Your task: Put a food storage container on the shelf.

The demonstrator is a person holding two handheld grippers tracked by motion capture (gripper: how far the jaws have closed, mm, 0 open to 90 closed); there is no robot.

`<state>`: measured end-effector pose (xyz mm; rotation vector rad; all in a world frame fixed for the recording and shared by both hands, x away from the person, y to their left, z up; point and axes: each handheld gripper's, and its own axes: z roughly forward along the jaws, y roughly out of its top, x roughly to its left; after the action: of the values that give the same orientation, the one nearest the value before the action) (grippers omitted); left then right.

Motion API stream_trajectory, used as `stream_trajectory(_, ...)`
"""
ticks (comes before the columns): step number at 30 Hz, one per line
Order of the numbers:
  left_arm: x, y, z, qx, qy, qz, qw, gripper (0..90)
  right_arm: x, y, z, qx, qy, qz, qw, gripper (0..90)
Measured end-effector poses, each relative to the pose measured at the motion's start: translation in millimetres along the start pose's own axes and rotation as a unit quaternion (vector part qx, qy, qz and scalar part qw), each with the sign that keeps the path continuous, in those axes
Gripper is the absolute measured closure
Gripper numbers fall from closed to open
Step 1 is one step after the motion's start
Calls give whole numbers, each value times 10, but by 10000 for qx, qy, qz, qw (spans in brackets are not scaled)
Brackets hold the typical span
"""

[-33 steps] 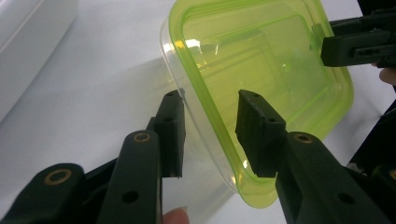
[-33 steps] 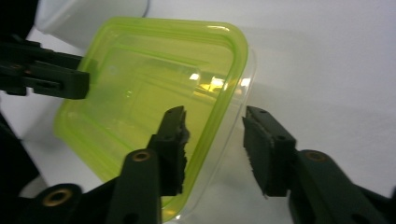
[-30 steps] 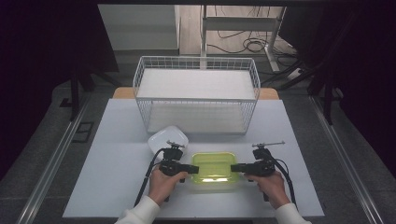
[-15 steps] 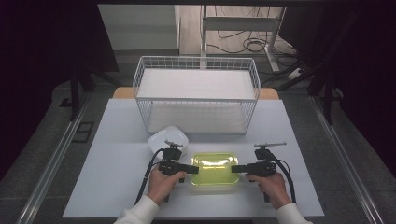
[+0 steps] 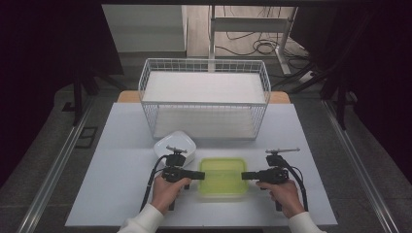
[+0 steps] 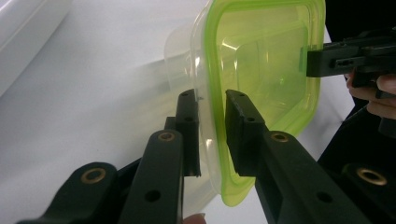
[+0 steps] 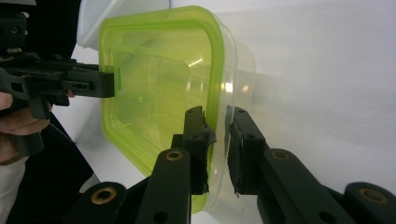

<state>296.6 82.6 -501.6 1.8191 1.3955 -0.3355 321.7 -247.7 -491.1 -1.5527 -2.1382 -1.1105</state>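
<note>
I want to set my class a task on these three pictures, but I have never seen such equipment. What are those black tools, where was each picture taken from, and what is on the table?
A person holds a black two-jaw tool in each hand. The high view looks down on the white table; each gripper view looks along one tool's jaws. The left gripper and right gripper have just been closing, each with its jaws astride one opposite rim of the clear plastic container with a lime-green lid. Behind it sit a white rounded dish and a white wire basket.
</note>
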Motion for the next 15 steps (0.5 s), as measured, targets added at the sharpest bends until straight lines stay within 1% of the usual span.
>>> stream_trajectory(1,-1,-7,-5,-18,7,5,10000,766,9,-1,-4,-11,7,-21,10000,784)
stream_trajectory(3,-8,-18,-32,-93,46,62,9999,779,49,1,-21,-44,-6,-136,9999,789)
stream_trajectory(6,-9,-19,-64,-155,-16,85,9998,781,95,6,-40,-113,-50,-294,9995,789)
stream_trajectory(7,-9,-19,-64,-155,-16,85,9998,781,95,6,-40,-113,-50,-294,9995,789)
stream_trajectory(8,-17,-20,-84,-205,-59,103,9997,782,116,10,-62,-179,-38,-369,9992,789)
stream_trajectory(13,-54,-18,-127,-258,-54,190,9995,784,180,12,-114,-278,-81,-563,9980,788)
stream_trajectory(14,-74,-17,-149,-298,-53,247,9992,784,194,11,-125,-297,-91,-610,9977,788)
stream_trajectory(15,-88,-15,-161,-314,-56,255,9992,784,210,9,-138,-323,-105,-641,9974,788)
